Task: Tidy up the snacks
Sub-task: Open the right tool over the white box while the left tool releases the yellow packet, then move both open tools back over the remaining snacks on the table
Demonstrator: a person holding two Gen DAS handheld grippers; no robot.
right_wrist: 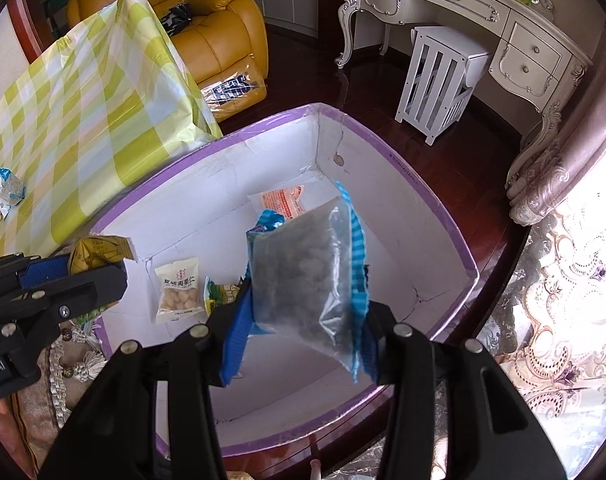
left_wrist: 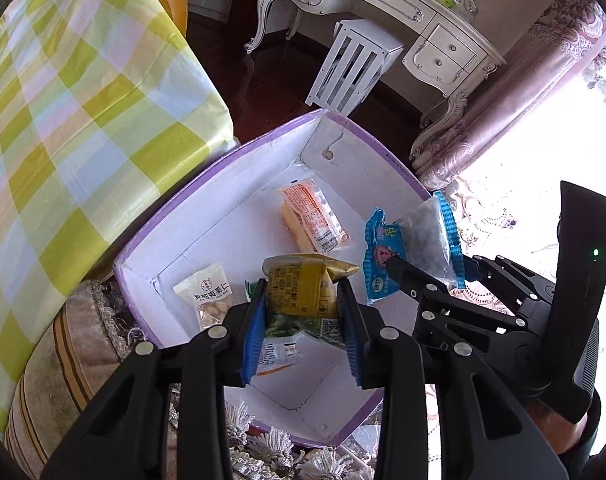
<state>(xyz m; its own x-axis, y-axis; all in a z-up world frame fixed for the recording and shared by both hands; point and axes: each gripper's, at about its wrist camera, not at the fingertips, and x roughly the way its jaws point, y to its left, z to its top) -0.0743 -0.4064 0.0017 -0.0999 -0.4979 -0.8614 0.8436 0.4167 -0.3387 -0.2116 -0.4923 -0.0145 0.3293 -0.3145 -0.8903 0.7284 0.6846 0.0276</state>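
A white cardboard box [left_wrist: 223, 156] [right_wrist: 183, 148] with a purple rim stands open below both grippers. My left gripper [left_wrist: 303, 284] [right_wrist: 95, 264] is shut on a yellow snack packet [left_wrist: 303, 292] [right_wrist: 99, 250], held over the box's near part. To its right, my right gripper [right_wrist: 305, 280] [left_wrist: 431, 260] is shut on a blue packet with a clear window [right_wrist: 303, 280] [left_wrist: 419, 240], hanging above the box. On the box floor lie an orange packet [left_wrist: 315, 220] [right_wrist: 283, 200], a white nut packet [left_wrist: 207, 292] [right_wrist: 179, 292] and a green packet [left_wrist: 287, 328] [right_wrist: 219, 292], partly hidden.
A table with a yellow-green checked cloth [left_wrist: 63, 120] [right_wrist: 83, 100] lies left of the box, with a few snacks [right_wrist: 7, 188] on it. Beyond the box are a white slatted stool [left_wrist: 355, 68] [right_wrist: 435, 80], an ornate dressing table [right_wrist: 483, 12] and a yellow sofa [right_wrist: 207, 20].
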